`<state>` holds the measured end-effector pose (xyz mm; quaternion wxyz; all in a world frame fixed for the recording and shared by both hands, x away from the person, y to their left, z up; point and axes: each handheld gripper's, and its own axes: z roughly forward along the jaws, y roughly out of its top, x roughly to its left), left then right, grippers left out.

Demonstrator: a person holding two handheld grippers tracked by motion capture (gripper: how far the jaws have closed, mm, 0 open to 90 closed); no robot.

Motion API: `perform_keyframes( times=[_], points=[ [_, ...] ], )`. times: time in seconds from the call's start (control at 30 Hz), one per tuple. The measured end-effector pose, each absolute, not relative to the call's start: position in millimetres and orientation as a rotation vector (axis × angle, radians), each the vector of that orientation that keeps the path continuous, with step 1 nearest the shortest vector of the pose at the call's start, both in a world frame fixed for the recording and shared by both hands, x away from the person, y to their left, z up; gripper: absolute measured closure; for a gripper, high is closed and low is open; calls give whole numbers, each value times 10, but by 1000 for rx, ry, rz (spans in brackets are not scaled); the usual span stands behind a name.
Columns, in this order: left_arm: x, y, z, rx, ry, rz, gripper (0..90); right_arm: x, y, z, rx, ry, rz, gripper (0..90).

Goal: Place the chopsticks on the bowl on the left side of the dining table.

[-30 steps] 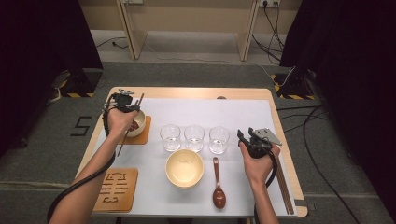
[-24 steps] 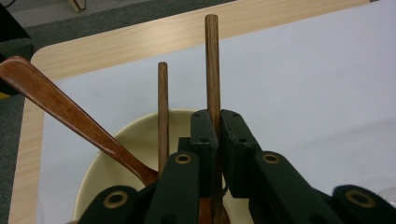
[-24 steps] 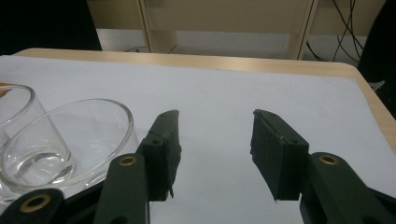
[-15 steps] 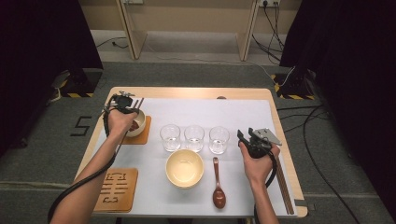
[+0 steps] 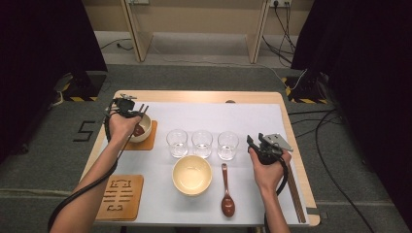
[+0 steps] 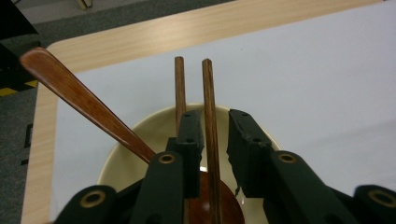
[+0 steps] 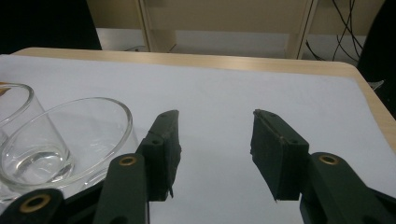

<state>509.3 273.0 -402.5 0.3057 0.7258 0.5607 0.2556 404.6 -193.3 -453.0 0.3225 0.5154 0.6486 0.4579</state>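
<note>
Where gripper (image 6: 212, 135) covers chopsticks (image 6: 208, 98), bowl (image 6: 140, 140) half-hidden

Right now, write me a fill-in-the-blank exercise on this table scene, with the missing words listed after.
1. The row in the middle of the table holds ___ empty glasses.
2. The chopsticks between the left gripper jaws rest across a small ___.
3. The right gripper holds ___.
4. The wooden spoon on the table lies right of the large ___.

Missing words: three; bowl; nothing; bowl
</note>
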Motion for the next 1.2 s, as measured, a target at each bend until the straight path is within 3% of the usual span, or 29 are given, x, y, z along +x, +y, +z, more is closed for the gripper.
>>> perform_keyframes(
  times=[0.23,0.57,1.2],
  points=[
    [5010,2782,-3994,1937,1477,639,572,4049,-1936,-4532,1358,1707,1199,520],
    [4990,2864,-4090,1951,1521,570,502,4055,-1929,-4534,1363,1709,1199,519],
    [5034,2907,-4271,1964,1578,523,734,4063,-1932,-4539,1366,1710,1198,519]
  ],
)
